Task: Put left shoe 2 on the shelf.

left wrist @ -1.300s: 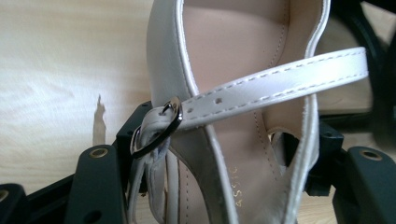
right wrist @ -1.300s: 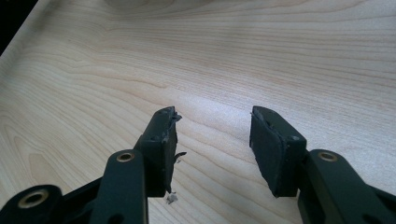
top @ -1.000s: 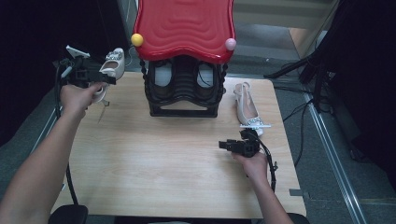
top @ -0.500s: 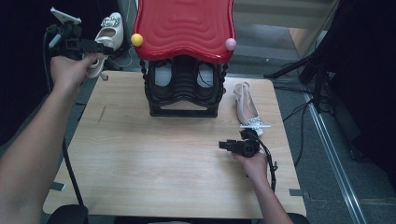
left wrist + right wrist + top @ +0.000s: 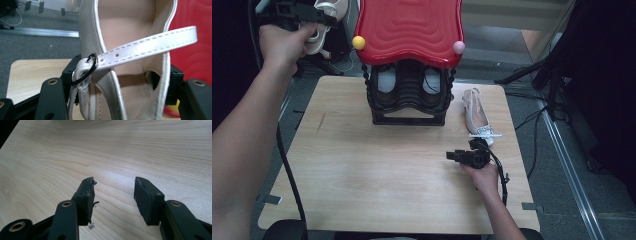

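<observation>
White patent leather filled the left gripper's own view: a slingback shoe [image 5: 130,50] sat clamped between the jaws, pads pressing on both of its side walls, the buckle [image 5: 87,67] and strap [image 5: 150,46] hanging free in front. From above, the left gripper [image 5: 309,20] held that shoe high, just left of the red-topped shoe rack [image 5: 409,60], level with its red lid and off the worktop [image 5: 362,170]. Its mate, the second shoe [image 5: 477,117], lay on the worktop just right of the rack. The right gripper [image 5: 464,156] rested in front of the rack, to its right, near that second shoe's toe, jaws wide with nothing between them. A light thing, this shoe, I'd judge, but glossy and likely slippery, with soft walls that give under pressure. The firmer heel cup looked the safer hold; the thin strap would slip or twist.
</observation>
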A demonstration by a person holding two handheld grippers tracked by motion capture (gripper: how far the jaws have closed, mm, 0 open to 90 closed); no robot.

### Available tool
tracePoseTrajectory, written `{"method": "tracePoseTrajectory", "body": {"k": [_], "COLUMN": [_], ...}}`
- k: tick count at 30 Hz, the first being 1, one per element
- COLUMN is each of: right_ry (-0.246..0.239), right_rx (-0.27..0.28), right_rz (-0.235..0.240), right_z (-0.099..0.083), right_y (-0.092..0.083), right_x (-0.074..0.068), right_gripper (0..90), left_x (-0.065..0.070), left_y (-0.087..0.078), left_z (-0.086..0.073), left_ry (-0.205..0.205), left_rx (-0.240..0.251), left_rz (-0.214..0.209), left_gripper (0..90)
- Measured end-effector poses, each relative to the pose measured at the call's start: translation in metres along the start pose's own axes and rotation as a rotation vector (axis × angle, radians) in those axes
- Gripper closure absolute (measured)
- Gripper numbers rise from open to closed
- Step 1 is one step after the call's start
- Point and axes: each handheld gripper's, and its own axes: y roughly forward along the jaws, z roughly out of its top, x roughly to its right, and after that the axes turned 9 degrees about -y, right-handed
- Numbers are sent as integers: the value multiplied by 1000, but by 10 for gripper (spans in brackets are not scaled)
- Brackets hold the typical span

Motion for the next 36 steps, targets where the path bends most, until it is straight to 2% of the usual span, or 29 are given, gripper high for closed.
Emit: {"method": "tracePoseTrajectory", "body": {"k": [5,10,21,24,31,36], "right_ry": [-2,-19,-50,-88,-122,-164], "right_rx": [-1,0,20,15,34,52], "right_rz": [-5,-12,-56,-99,-125,-129], "right_z": [0,0,2,3,4,4], "right_y": [-1,-1,-6,-8,-10,-11], "right_x": [0,-1,-1,-5,-8,-11], "right_gripper": [521,522,525,525,529,538], "left_x": [23,49,94,101,113,117], "left_y": [-5,-5,3,9,29,45], "left_z": [12,22,29,29,26,22], "left_ry": [10,42,53,58,62,46], "left_rx": [-1,-7,-8,-19,-39,-55], "left_rz": [-19,-10,-56,-61,-62,-63], "left_gripper": [351,351,350,350,349,347]}}
